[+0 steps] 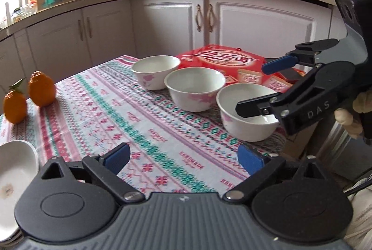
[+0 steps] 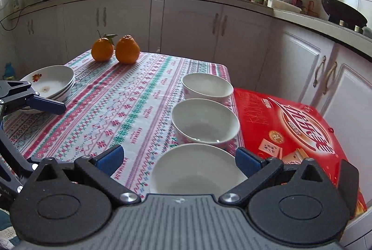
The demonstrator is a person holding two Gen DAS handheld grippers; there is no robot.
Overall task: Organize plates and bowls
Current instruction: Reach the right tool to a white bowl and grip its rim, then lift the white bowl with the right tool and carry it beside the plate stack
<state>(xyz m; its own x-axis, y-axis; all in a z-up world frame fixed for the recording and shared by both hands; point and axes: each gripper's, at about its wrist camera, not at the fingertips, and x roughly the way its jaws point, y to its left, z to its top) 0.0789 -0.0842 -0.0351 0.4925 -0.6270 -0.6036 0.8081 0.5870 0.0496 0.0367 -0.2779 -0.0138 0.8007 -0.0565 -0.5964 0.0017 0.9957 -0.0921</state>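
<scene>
Bowls, white with faint pink flowers, three in number, stood in a row on the right side of the table: near bowl [image 2: 197, 168], middle bowl [image 2: 205, 121], far bowl [image 2: 207, 85]. All sat upright, apart from one another or only just beside; none were nested.

Plates [image 2: 50, 82], white, shallow, lay stacked at the left edge of the patterned tablecloth [image 2: 130, 110], well apart from the bowls.

Left gripper [image 1: 183, 158]: tongs spread wide, nothing between the blue pads, cloth showing in the gap. It hung over the near middle of the table, beside the plate stack.

Right gripper [image 2: 177, 159]: tongs likewise spread, holding nothing. The near bowl lay partly between its pads, the right pad just beside the rim; no pinch showed.

Other items: two oranges [image 2: 115, 48] at the far left corner; a red box [image 2: 297, 133] lying flat, just right of the bowls.

Condition of task, as judged: plates gathered, bowls not yet stacked.

Risks, as judged:
- A pinch on the thin, glazed rim might slip, tilting or dropping the near bowl.
- A pad closing against the outer wall instead of straddling it could shove the bowl into its neighbour or toward the box.
- The row sat near the table's right edge; a sideways push could send a bowl off it.
- Setting one bowl into another off-centre could chip the rims.
</scene>
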